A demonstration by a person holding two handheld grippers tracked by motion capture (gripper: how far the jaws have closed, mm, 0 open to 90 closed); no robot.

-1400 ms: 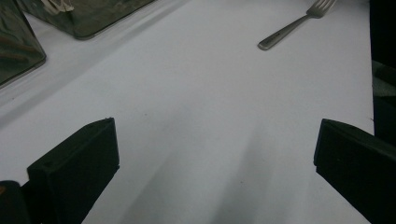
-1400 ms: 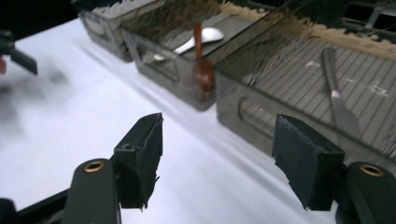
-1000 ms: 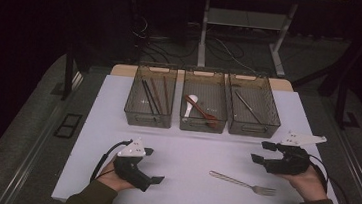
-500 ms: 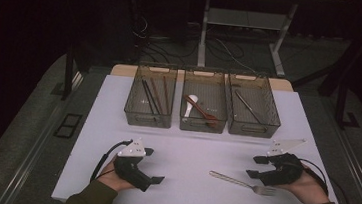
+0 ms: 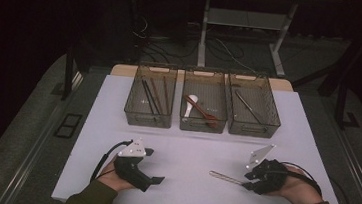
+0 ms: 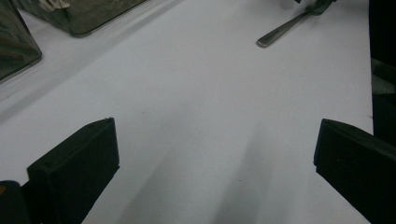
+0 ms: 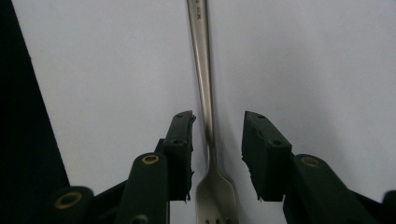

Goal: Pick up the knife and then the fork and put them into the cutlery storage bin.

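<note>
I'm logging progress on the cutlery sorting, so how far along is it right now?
Done: chopsticks, spoons and one metal utensil already lie in the three bins. In hand: the right gripper straddles the fork on the table, jaws just closing, pads not yet touching. Left: gripping it and binning it. The left gripper rests open.

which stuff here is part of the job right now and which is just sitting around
In the job:
- fork, lying on the table between the jaws
- right gripper, jaws just closing around the fork's neck, not yet pressing

Lying about:
- left gripper, open, resting
- three bins holding chopsticks, spoons, metal cutlery
</note>
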